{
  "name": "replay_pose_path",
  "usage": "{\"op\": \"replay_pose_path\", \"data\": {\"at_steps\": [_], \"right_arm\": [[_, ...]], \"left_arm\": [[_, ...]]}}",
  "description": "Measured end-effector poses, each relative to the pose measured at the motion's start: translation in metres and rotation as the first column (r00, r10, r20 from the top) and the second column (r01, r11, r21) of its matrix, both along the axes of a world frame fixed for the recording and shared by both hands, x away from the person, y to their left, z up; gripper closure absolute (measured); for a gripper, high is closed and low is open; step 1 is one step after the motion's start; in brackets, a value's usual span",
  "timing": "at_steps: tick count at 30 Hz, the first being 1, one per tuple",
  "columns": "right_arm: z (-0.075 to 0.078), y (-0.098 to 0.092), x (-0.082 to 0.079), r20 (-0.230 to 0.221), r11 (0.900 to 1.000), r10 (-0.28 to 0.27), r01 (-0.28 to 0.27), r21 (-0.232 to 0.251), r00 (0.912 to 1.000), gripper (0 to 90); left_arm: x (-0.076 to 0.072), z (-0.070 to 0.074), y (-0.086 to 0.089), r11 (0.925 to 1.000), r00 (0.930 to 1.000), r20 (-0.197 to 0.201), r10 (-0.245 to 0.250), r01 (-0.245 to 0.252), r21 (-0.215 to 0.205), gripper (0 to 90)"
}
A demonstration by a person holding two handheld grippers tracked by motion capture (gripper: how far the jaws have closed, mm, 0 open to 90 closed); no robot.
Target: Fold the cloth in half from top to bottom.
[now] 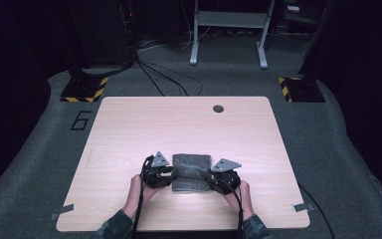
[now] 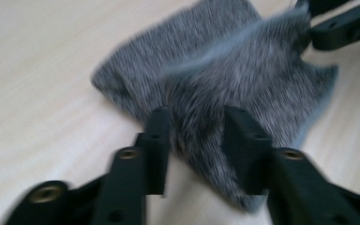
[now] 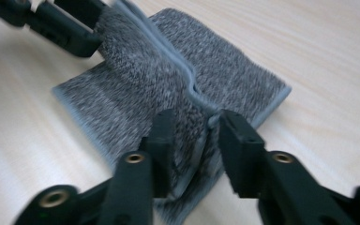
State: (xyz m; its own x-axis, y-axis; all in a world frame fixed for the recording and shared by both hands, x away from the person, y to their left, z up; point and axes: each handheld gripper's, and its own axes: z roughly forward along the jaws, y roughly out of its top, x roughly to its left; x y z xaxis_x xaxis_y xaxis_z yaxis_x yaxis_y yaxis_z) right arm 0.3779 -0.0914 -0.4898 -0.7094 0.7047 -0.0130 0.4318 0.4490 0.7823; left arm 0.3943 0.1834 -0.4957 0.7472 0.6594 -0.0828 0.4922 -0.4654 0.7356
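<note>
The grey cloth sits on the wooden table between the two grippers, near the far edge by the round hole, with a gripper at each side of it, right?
Not quite. The grey cloth lies near the person's edge of the wooden table, well short of the round hole, as the high view shows. The left gripper and right gripper do flank it.
</note>
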Motion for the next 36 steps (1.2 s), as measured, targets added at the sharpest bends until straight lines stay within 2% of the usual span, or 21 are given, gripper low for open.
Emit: {"op": "replay_pose_path", "data": {"at_steps": [1, 5, 9, 12, 13, 14, 15, 16, 17, 18, 19, 20, 22, 24, 27, 28, 29, 30, 31, 32, 36], "right_arm": [[0.006, -0.008, -0.004, 0.002, 1.000, -0.004, 0.004, 0.030, 1.0000, 54.8], [0.020, -0.019, -0.004, 0.008, 0.994, -0.039, 0.038, 0.098, 0.9992, 45.7], [0.024, -0.014, 0.007, 0.001, 0.994, -0.067, 0.067, 0.089, 0.9977, 40.2], [0.019, -0.007, 0.013, -0.011, 0.995, -0.078, 0.078, 0.057, 0.9969, 34.6], [0.011, 0.001, 0.018, -0.037, 0.997, -0.076, 0.077, 0.008, 0.9964, 30.5], [0.005, 0.004, 0.018, -0.039, 0.997, -0.080, 0.079, -0.014, 0.9961, 29.7], [0.005, 0.004, 0.018, -0.039, 0.997, -0.080, 0.079, -0.014, 0.9961, 29.7], [-0.004, 0.007, 0.018, -0.051, 0.994, -0.089, 0.085, -0.061, 0.9948, 27.1], [-0.004, 0.007, 0.018, -0.051, 0.994, -0.089, 0.085, -0.061, 0.9948, 27.1], [-0.012, 0.007, 0.016, -0.061, 0.991, -0.106, 0.101, -0.084, 0.9925, 27.2], [-0.012, 0.007, 0.016, -0.061, 0.991, -0.106, 0.101, -0.084, 0.9925, 27.2], [-0.018, 0.005, 0.013, -0.062, 0.989, -0.114, 0.107, -0.099, 0.9915, 27.0], [-0.023, 0.004, 0.014, -0.061, 0.988, -0.110, 0.103, -0.116, 0.9920, 26.9], [-0.026, 0.004, 0.014, -0.059, 0.989, -0.115, 0.108, -0.104, 0.9916, 26.9], [-0.027, 0.003, 0.017, -0.070, 0.990, -0.104, 0.097, -0.104, 0.9921, 26.5], [-0.026, 0.002, 0.017, -0.074, 0.990, -0.100, 0.092, -0.107, 0.9922, 26.2], [-0.025, 0.001, 0.018, -0.081, 0.991, -0.099, 0.091, -0.098, 0.9917, 25.2], [-0.022, 0.000, 0.018, -0.092, 0.992, -0.104, 0.097, -0.086, 0.9903, 23.0], [-0.022, 0.000, 0.018, -0.092, 0.992, -0.104, 0.097, -0.086, 0.9903, 23.0], [-0.015, -0.005, 0.021, -0.089, 0.991, -0.120, 0.115, -0.061, 0.9887, 19.9], [-0.002, -0.011, 0.036, -0.063, 0.989, -0.142, 0.139, -0.050, 0.9879, 17.5]], "left_arm": [[-0.006, 0.003, 0.006, 0.9994, 0.9995, -0.015, 0.027, -0.027, -0.022, 44.8], [-0.010, 0.018, 0.017, 0.9957, 0.9970, 0.021, 0.074, -0.073, -0.058, 34.6], [0.000, 0.031, 0.019, 0.9911, 0.9915, 0.061, 0.115, -0.110, -0.076, 27.9], [0.005, 0.028, 0.013, 0.9922, 0.9928, 0.048, 0.110, -0.106, -0.064, 25.2], [0.007, 0.019, 0.003, 0.9959, 0.9956, 0.029, 0.090, -0.089, -0.014, 24.2], [0.007, 0.013, 0.000, 0.9971, 0.9970, 0.024, 0.073, -0.074, 0.016, 23.9], [0.007, 0.013, 0.000, 0.9971, 0.9970, 0.024, 0.073, -0.074, 0.016, 23.5], [0.006, 0.000, -0.006, 0.9961, 0.9982, 0.004, 0.059, -0.060, 0.064, 21.8], [0.006, 0.000, -0.006, 0.9961, 0.9982, 0.004, 0.059, -0.060, 0.064, 20.8], [0.003, -0.010, -0.010, 0.9917, 0.9973, 0.013, 0.072, -0.073, 0.106, 20.7], [0.003, -0.010, -0.010, 0.9917, 0.9973, 0.013, 0.072, -0.073, 0.106, 20.6], [0.001, -0.016, -0.011, 0.9888, 0.9972, 0.009, 0.074, -0.075, 0.129, 20.6], [-0.001, -0.018, -0.012, 0.9858, 0.9967, 0.024, 0.078, -0.081, 0.147, 20.6], [-0.003, -0.018, -0.014, 0.9823, 0.9958, 0.046, 0.079, -0.086, 0.166, 20.6], [-0.002, -0.018, -0.014, 0.9839, 0.9963, 0.043, 0.074, -0.080, 0.160, 20.7], [-0.001, -0.015, -0.011, 0.9870, 0.9963, 0.031, 0.081, -0.084, 0.137, 19.9], [-0.001, -0.015, -0.011, 0.9870, 0.9963, 0.031, 0.081, -0.084, 0.137, 18.9], [0.002, -0.011, -0.005, 0.9889, 0.9941, 0.040, 0.101, -0.105, 0.105, 18.2], [0.002, -0.011, -0.005, 0.9889, 0.9941, 0.040, 0.101, -0.105, 0.105, 17.5], [0.006, -0.004, 0.000, 0.9883, 0.9907, 0.044, 0.129, -0.132, 0.076, 17.1], [0.023, 0.009, 0.004, 0.9818, 0.9819, 0.068, 0.177, -0.181, 0.059, 16.1]]}}
